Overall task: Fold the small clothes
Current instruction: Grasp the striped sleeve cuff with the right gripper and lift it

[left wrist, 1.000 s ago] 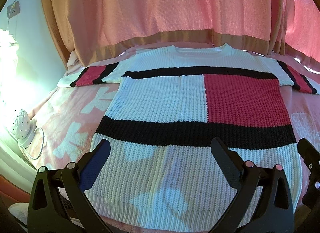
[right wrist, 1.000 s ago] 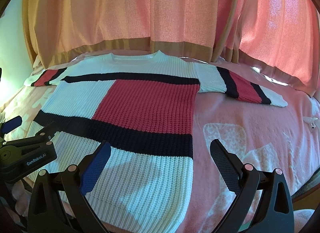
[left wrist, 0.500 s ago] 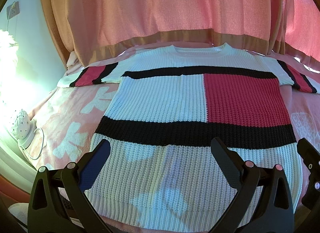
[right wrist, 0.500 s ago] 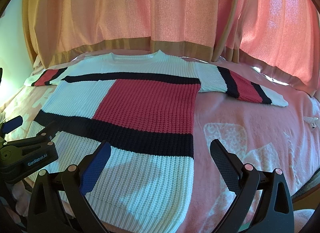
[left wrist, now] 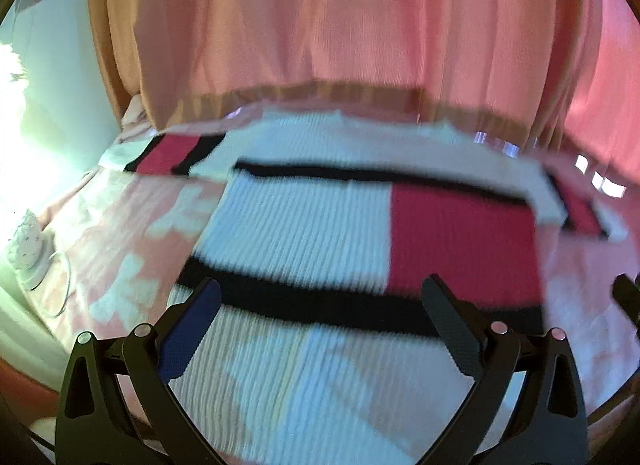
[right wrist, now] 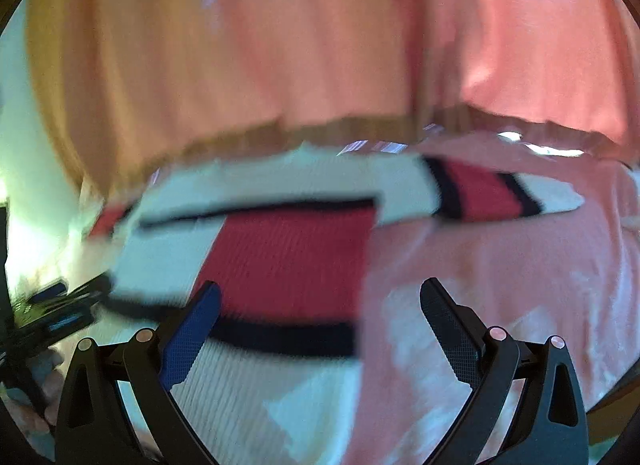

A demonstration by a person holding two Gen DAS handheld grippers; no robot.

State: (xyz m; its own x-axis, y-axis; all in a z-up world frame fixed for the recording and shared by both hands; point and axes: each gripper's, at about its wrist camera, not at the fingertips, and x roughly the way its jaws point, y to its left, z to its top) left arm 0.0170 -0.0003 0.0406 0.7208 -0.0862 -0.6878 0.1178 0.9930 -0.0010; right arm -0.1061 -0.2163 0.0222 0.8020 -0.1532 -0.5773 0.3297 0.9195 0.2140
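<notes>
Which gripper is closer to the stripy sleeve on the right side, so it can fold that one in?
Probably the right gripper: it is open, and the right sleeve lies flat just ahead of it. From the left gripper, that sleeve lies far across the sweater.

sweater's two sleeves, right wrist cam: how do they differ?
The sleeve on the right shows fully: white, then a red band between two black stripes, then a white cuff. The sleeve on the left is far off, blurred, only a red patch visible. Both lie flat on the pink bedspread, spread outward from the sweater.
</notes>
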